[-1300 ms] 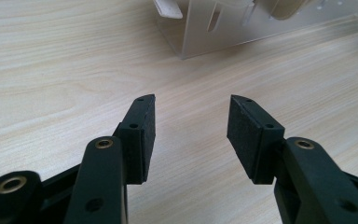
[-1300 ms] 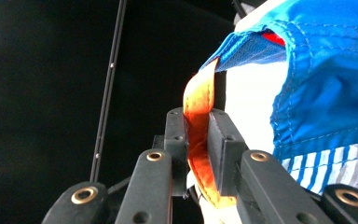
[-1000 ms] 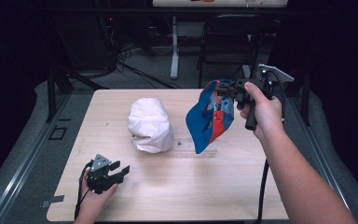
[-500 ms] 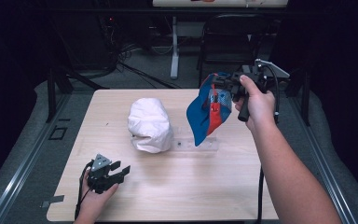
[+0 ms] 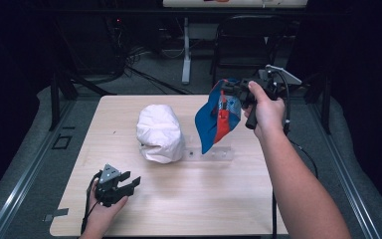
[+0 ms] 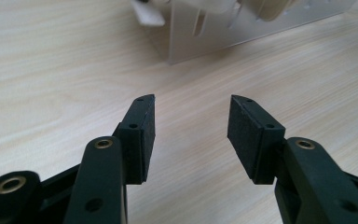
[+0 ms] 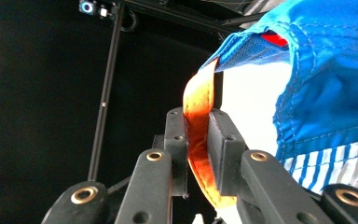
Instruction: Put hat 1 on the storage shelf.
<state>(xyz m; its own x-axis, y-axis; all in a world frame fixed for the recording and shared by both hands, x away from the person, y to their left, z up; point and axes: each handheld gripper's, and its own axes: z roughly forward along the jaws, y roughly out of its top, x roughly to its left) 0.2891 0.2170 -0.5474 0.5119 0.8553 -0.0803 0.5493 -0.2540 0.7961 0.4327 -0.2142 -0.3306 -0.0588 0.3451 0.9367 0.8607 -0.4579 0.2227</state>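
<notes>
Right gripper (image 7: 196, 154) clamps cap (image 5: 218, 119) by its orange strap (image 7: 198, 121), above desk's right edge; soft, light, floppy. Left gripper (image 6: 191, 135) released.

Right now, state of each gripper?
Left gripper: open, nothing between the jaws, low over the table.
Right gripper: shut on the orange strap of the blue cap, held above the table.

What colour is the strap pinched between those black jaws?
Orange; the strap of the blue cap shows best in the right gripper view.
</notes>
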